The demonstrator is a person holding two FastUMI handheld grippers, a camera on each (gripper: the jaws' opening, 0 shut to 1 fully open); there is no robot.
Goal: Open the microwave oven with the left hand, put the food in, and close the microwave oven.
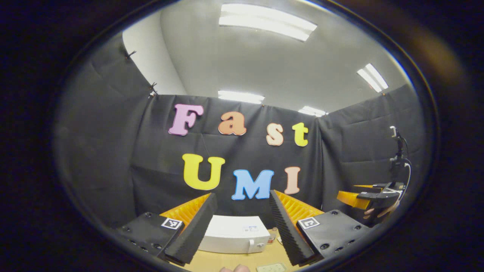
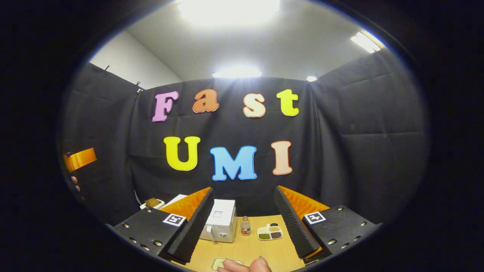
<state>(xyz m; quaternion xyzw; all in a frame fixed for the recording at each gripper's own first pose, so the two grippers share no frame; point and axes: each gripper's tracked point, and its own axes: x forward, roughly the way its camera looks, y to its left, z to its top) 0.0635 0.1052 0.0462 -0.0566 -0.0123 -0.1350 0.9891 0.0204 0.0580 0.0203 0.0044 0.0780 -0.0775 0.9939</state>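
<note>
A black cloth wall [image 1: 113,151] stands all around the booth, with a pale ceiling and long white lights [image 1: 266,20] above it, and a tan wooden table [image 1: 227,260] sits at the bottom. In the left gripper view, the left gripper [image 1: 239,245] points at the wall with its two fingers spread wide apart and nothing between them. The white microwave oven [image 1: 234,234] sits on the table right between the fingers, farther back, and its door looks shut (a small handle shows near its right front corner). A little bottle [image 1: 273,235] stands just beside the oven on the right. A pale tray [image 1: 271,268] peeks in at the bottom edge, near a bit of a hand [image 1: 234,268]. Off to the right, the right gripper [image 1: 372,198] hangs up in the air with a hand around it, and a thin black stand [image 1: 397,158] rises behind it. In the right gripper view, the right gripper [image 2: 244,243] also has its fingers wide apart, gripping nothing. The microwave oven [image 2: 221,221] sits on the table [image 2: 249,245] near the left finger. The bottle [image 2: 245,226] stands next to it, and a small plate of food [image 2: 270,232] with green and brown heaps lies just right of the bottle. A hand [image 2: 245,265] shows at the bottom edge, beside another tray [image 2: 219,262]. Far to the left, a piece of the left gripper [image 2: 80,158] shows in the air.
</note>
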